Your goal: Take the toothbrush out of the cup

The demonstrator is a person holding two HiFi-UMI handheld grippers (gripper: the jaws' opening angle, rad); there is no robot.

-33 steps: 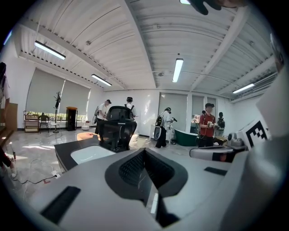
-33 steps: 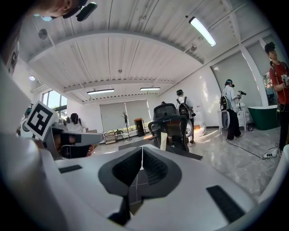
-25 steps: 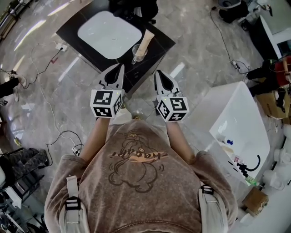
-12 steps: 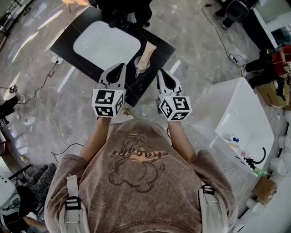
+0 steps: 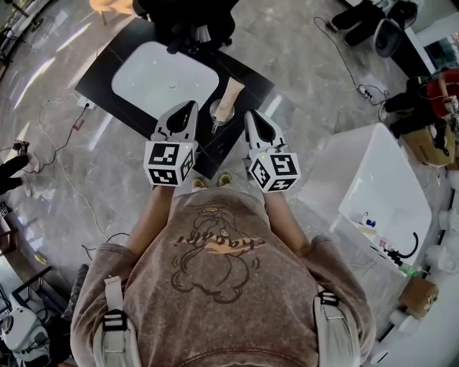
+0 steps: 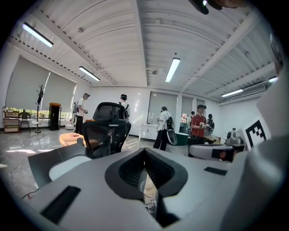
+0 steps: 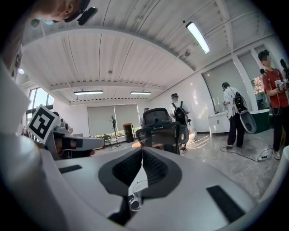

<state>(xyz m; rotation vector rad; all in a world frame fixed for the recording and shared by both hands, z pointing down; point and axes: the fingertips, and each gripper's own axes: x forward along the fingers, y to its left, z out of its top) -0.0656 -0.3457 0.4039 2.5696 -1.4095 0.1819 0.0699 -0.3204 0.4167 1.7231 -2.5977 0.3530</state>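
Note:
A clear glass cup stands on the black counter, just right of the white basin. A beige tube leans up out of the cup or lies against it. I cannot pick out a toothbrush on its own. My left gripper hovers just left of the cup, shut and empty. My right gripper hovers just right of it, also shut and empty. In the left gripper view the jaws meet, with the cup below them. The right gripper view shows closed jaws over the cup.
A white basin is set in the counter. A black office chair stands beyond it. A white table with small items is at the right. Cables lie across the marble floor. Several people stand in the background.
Both grippers have moved forward toward the counter, and now flank the cup. Both have stayed shut. The counter sits closer in the head view.

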